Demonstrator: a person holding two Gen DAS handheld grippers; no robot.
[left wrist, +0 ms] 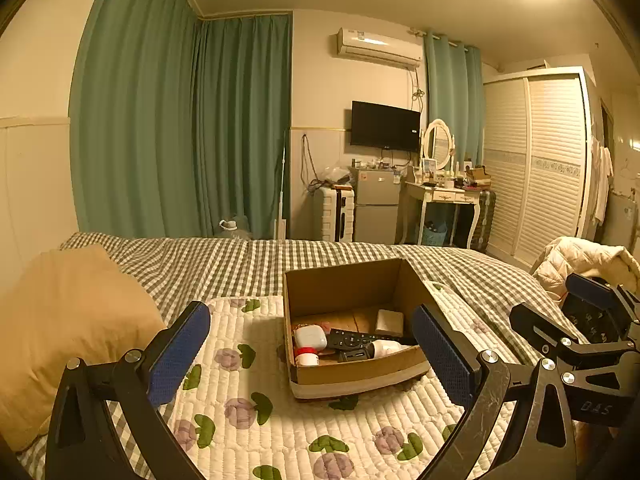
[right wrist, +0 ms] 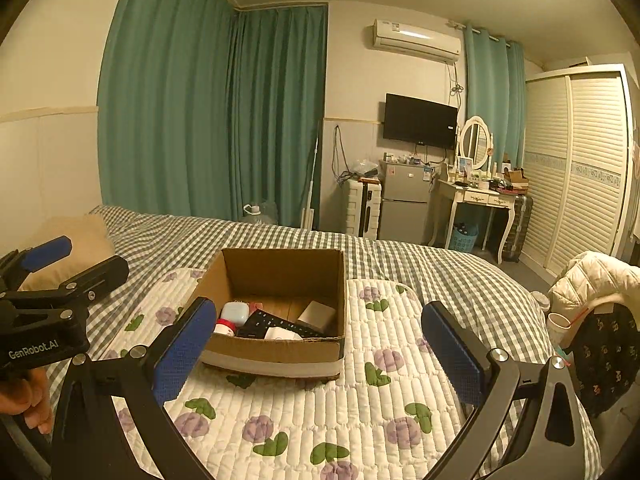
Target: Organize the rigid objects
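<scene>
An open cardboard box [left wrist: 352,372] [right wrist: 276,350] sits on a white quilted flower-print mat [left wrist: 280,420] [right wrist: 360,400] on the bed. Inside lie a black remote [left wrist: 352,338] [right wrist: 280,322], a white earbud case [left wrist: 310,338] [right wrist: 235,314], a red-and-white container [left wrist: 307,356] [right wrist: 224,326], a small grey box [left wrist: 390,322] [right wrist: 317,315] and a white bottle [left wrist: 386,348]. My left gripper [left wrist: 312,356] is open and empty, held in front of the box. My right gripper [right wrist: 320,348] is open and empty, also in front of the box.
A tan pillow [left wrist: 68,332] lies at the left on the checked bedspread [left wrist: 240,264]. A white jacket [right wrist: 592,280] hangs on a chair at the right. A fridge, dressing table and wardrobe stand at the far wall.
</scene>
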